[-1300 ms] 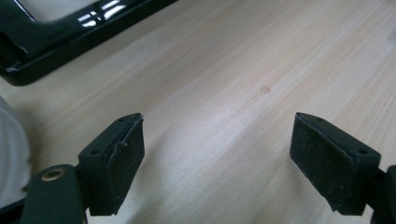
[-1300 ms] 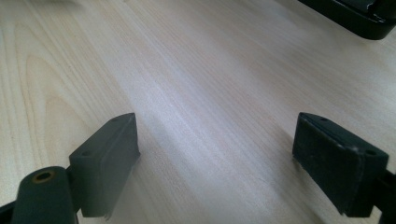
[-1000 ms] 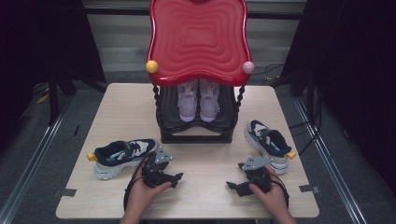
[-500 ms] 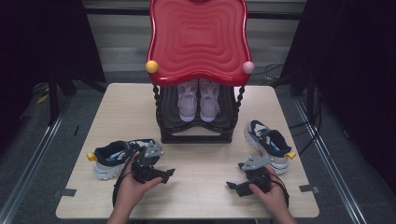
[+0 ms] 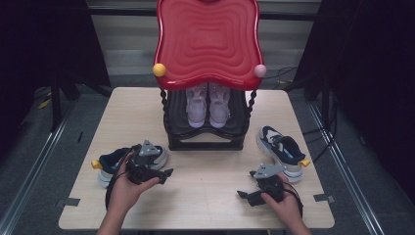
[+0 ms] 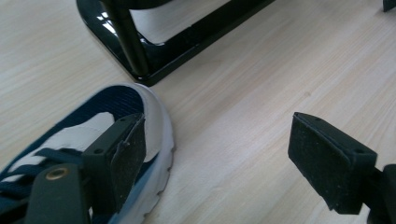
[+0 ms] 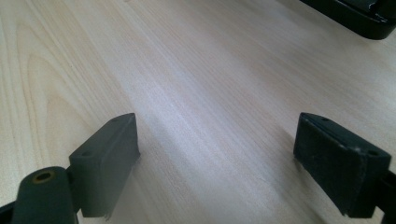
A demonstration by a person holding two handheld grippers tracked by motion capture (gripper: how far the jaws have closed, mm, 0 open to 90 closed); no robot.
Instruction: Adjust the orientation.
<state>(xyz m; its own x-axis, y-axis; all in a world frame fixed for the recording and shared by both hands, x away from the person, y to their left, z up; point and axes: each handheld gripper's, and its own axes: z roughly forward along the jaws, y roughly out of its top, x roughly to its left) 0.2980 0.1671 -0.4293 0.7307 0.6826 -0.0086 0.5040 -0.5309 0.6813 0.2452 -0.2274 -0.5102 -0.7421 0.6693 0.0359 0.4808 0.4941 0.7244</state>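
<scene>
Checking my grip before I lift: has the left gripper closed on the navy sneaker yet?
No. The left gripper stands open, and the navy sneaker lies beside one jaw with bare table between the pads.

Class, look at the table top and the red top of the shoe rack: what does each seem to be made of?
Table top: pale wood or wood-look laminate, matt, with visible grain lines. Red top: probably moulded plastic, glossy, with rippled concentric ridges catching highlights.

A pale wooden table (image 5: 147,107) stands on grey floor (image 5: 44,161), black curtains (image 5: 44,44) flanking it.
</scene>
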